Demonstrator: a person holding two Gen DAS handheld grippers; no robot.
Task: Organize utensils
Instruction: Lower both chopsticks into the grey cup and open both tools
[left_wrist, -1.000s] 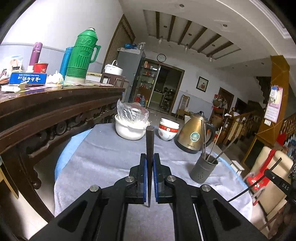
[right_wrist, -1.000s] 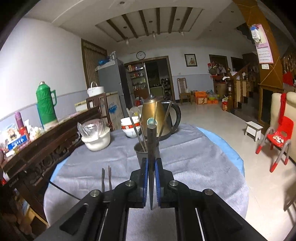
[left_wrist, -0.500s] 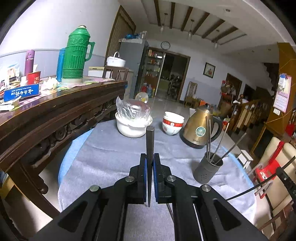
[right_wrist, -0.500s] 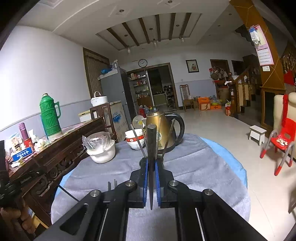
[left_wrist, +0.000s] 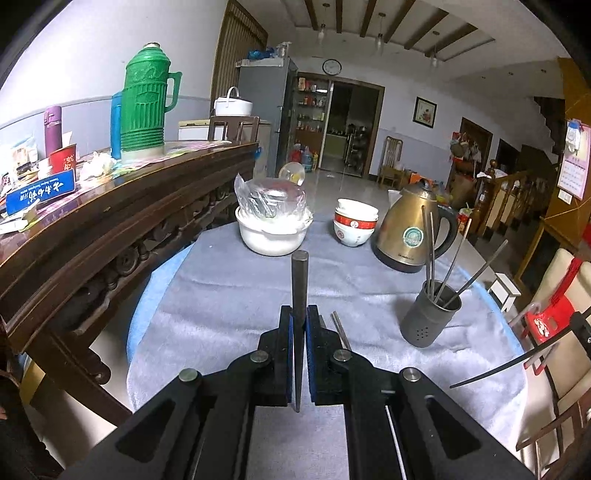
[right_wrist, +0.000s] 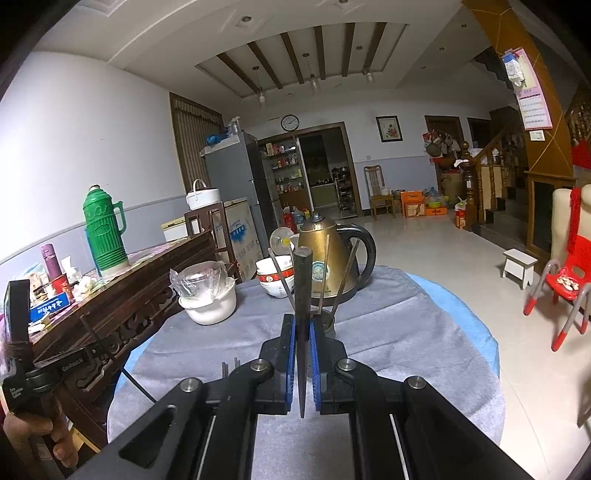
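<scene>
My left gripper (left_wrist: 298, 314) is shut on a dark chopstick (left_wrist: 299, 280), thick end forward, over the grey cloth. A grey utensil holder (left_wrist: 430, 317) with several metal chopsticks stands to its right, apart from it. Loose metal chopsticks (left_wrist: 340, 328) lie on the cloth just beside its right finger. My right gripper (right_wrist: 303, 321) is shut on another dark chopstick (right_wrist: 303, 280). The utensil holder (right_wrist: 327, 325) sits right behind its fingers and is mostly hidden. Two loose chopsticks (right_wrist: 229, 365) lie to its left.
On the round table's grey cloth (left_wrist: 221, 302) stand a white pot with a plastic bag (left_wrist: 271, 229), stacked bowls (left_wrist: 354, 225) and a gold kettle (left_wrist: 410, 229). A dark wooden sideboard (left_wrist: 122, 221) with a green thermos (left_wrist: 144, 103) runs along the left. A hand (right_wrist: 37, 435) holds the left gripper's handle.
My left gripper has drawn back and risen with its chopstick, so more of the cloth shows and the loose chopsticks have come into view. The right gripper has barely moved.
</scene>
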